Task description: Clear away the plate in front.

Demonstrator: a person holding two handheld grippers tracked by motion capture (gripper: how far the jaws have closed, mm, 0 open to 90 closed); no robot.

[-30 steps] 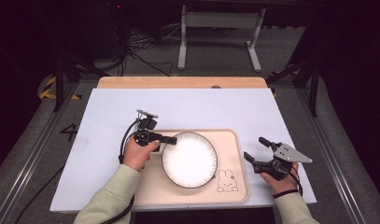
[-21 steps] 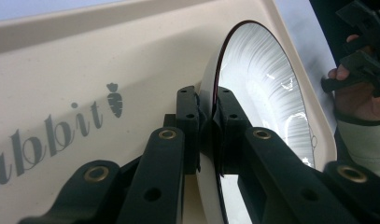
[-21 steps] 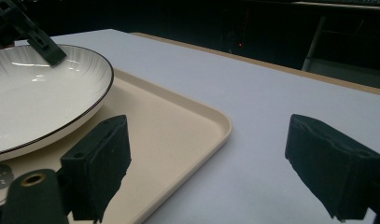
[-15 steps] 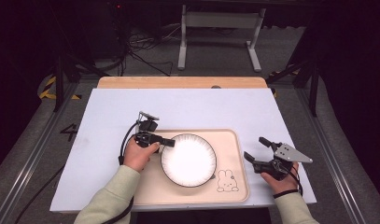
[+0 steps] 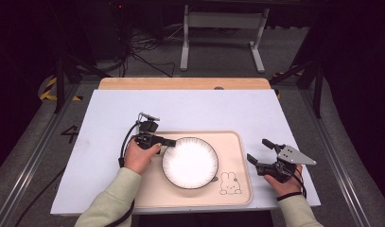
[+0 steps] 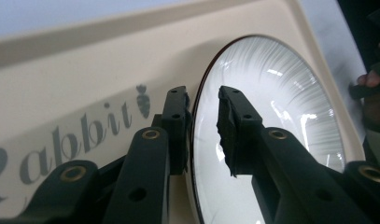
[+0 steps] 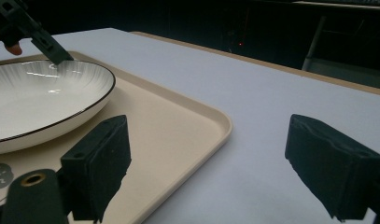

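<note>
left hand-held gripper (image 6: 204, 135) has its jaws straddling the near rim of the plate (image 5: 190, 162), and they've just been opening, so the pads look barely off it, hard to say from here. right hand-held gripper (image 5: 268, 158) sits wide apart, holding nothing, just off the tray (image 5: 232, 142). plate lies flat in the tray. my worry: a thin glossy rim like that could slip or tip if it's lifted by one edge. white counter (image 5: 204, 109), dark room, cables on the floor (image 5: 147, 52) behind.

The plate (image 5: 190, 162) lies in the tray (image 5: 237, 142) on the counter (image 5: 204, 109), right of the left tongs (image 5: 170, 141), which straddle its rim; the right tongs (image 5: 257, 150) sit right of the tray.
</note>
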